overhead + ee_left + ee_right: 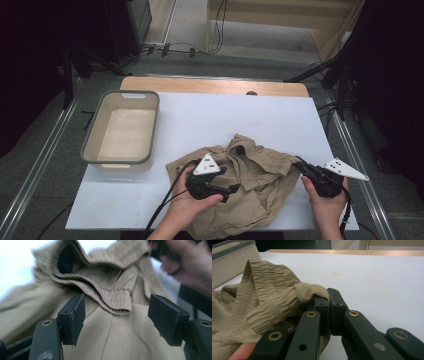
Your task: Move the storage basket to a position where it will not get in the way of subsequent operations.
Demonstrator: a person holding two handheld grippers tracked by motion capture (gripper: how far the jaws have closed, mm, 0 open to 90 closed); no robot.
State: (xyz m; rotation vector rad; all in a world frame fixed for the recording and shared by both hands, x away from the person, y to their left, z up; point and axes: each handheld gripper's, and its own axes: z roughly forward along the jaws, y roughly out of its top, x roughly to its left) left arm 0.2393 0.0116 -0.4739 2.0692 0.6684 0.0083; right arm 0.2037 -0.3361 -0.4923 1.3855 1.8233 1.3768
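A crumpled khaki garment [250, 175] with an elastic waistband lies on the near part of the white table [225, 115]. My left gripper [235, 189] rests over the garment's left half, pointing right. In the left gripper view its jaws [116, 312] stand open above the cloth [112, 335], with nothing pinched between the pads. At the garment's right edge my right gripper [300, 162] is shut on a fold of the fabric. The right gripper view shows its jaws [329, 302] pressed together on that fold beside the waistband [262, 302].
A beige bin [90, 131] with a grey rim sits at the table's left, also visible as the bin [229, 260] in the right gripper view. A wooden strip [215, 85] borders the far edge. Cables and stands lie on the floor beyond.
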